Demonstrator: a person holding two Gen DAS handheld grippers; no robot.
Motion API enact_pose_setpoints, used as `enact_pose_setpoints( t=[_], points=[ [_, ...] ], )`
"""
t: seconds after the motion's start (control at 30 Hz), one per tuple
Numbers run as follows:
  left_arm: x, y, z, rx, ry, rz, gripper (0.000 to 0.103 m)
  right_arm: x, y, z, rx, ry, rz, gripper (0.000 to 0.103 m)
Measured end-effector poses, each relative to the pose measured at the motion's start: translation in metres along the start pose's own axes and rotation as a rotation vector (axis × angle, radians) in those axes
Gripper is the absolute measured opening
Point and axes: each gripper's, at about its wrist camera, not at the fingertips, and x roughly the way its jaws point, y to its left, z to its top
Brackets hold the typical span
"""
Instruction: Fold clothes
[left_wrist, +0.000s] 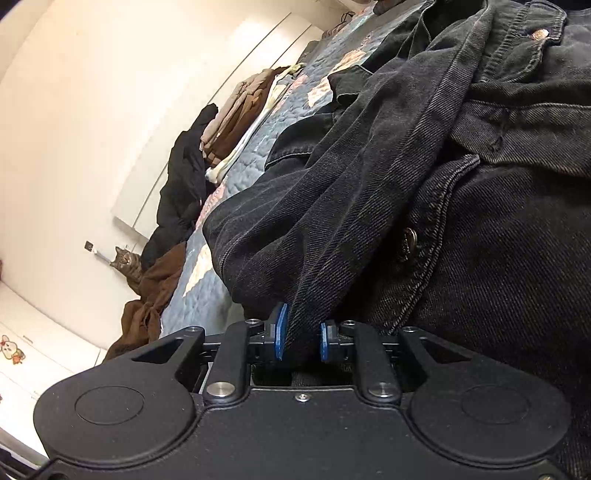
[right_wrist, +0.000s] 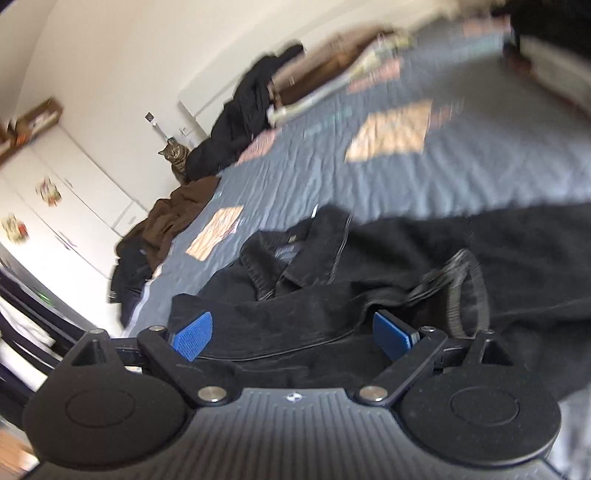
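Jacket (left_wrist: 424, 206) fabric is pinched in the left claw (left_wrist: 302, 338), stretching ahead of it. Right claw (right_wrist: 293, 338) hangs apart and empty, the jacket's collar (right_wrist: 295, 258) just ahead.

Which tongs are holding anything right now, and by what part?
Left tongs pinch a fold of the black denim jacket, apparently a sleeve or edge. Right tongs stand open over the jacket, holding nothing.

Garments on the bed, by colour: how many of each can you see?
Black: 3, the denim jacket, the pile by the wall, and the heap at the bed edge
Brown: 2, the crumpled one and the folded stack
Pale striped: 1
Total: 6
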Motion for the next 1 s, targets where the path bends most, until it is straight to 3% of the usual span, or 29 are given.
enact_pose_setpoints(
  t=[0.2,0.3,0.43,0.53,0.6,0.67,0.87,1.0],
  points=[
    [0.000,0.003,-0.002,-0.015,-0.004,-0.013,0.019,0.037,-0.060,-0.003,0.115,0.044,-0.060,0.092],
    [-0.001,0.002,-0.002,-0.005,-0.006,-0.014,0.020,0.032,-0.092,-0.009,0.167,0.018,-0.012,0.080],
    [-0.002,0.001,-0.003,0.019,-0.006,-0.011,0.023,0.018,-0.091,-0.011,0.136,0.003,-0.042,0.070],
    [-0.002,0.000,-0.003,0.016,-0.003,-0.006,0.024,0.009,-0.079,-0.008,0.098,0.008,-0.069,0.074],
    [-0.002,0.000,-0.003,0.017,-0.002,-0.005,0.024,0.007,-0.057,-0.002,0.034,0.010,-0.069,0.075],
    [-0.002,0.000,-0.004,0.016,-0.004,-0.004,0.024,0.018,-0.018,0.006,-0.048,0.034,-0.012,0.080],
    [-0.002,0.001,-0.005,0.003,-0.006,-0.011,0.025,0.106,0.089,0.020,-0.222,0.215,0.179,0.083],
    [-0.002,0.003,-0.006,-0.009,-0.007,-0.021,0.025,0.156,0.151,0.013,-0.441,0.256,0.203,0.083]
  ],
)
